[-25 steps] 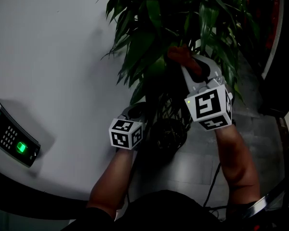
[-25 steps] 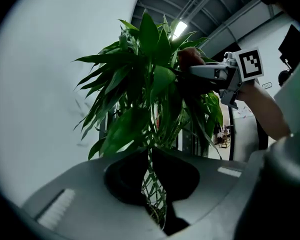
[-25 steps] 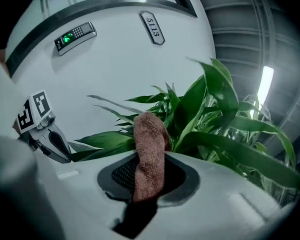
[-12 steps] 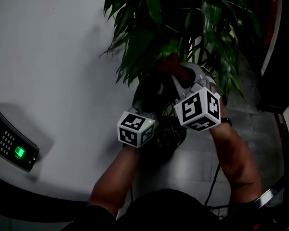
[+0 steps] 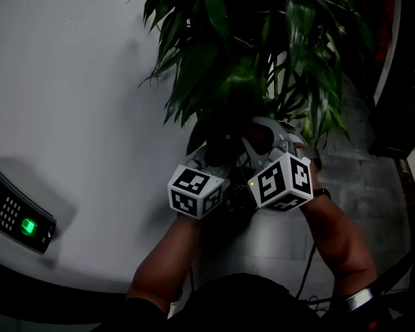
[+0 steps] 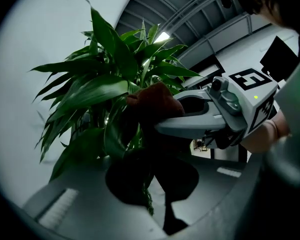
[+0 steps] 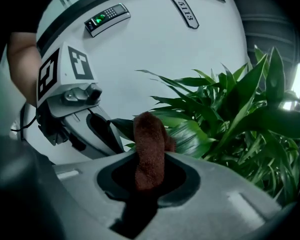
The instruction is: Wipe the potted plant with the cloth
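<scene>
White wall (image 5: 69,81), plant (image 5: 249,40), right tongs (image 7: 149,181) gripping cloth (image 7: 149,139)

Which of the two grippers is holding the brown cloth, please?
The right gripper, with the cloth clamped between its fingers; the left gripper has fingers that have just been closing on a leaf.

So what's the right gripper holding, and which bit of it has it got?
The right gripper holds the brown cloth by its lower end. The rest sticks up out of the jaws, beside the plant's leaves.
</scene>
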